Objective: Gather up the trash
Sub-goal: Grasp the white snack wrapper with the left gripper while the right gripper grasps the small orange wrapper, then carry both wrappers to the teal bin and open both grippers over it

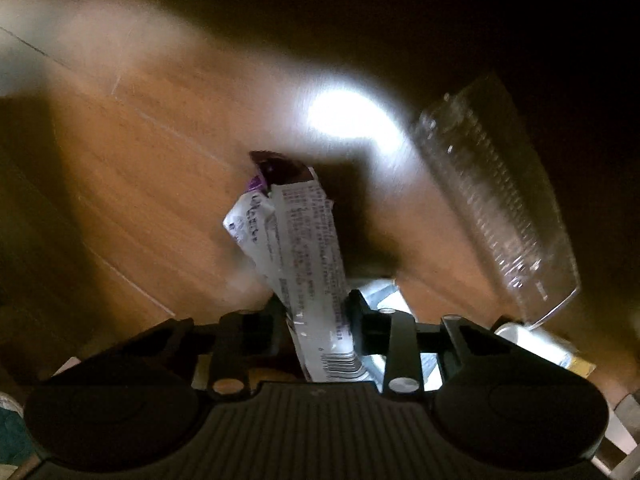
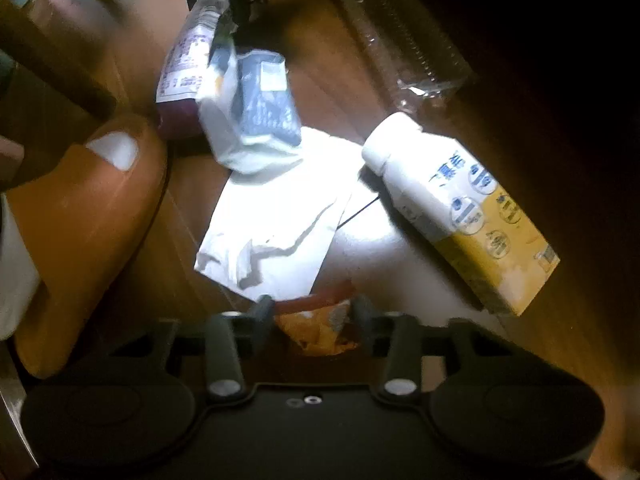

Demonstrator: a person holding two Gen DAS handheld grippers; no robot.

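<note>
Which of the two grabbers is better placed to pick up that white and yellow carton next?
Probably the right gripper: the carton lies close ahead of it, but its jaws already pinch an orange wrapper. The left gripper is clamped on a long white wrapper.

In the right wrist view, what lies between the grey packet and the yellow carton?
A crumpled white paper on the wooden floor, between grey packet and yellow carton.

— What did you have under you there?
— Your floor (image 1: 132, 168) was glossy wood planks. The snack wrapper (image 1: 308, 264) looked like shiny printed film, the tray (image 1: 500, 208) clear ribbed plastic.
— And on your right?
— Crumpled matt white paper (image 2: 276, 216), a smooth coated carton (image 2: 472, 216).
</note>
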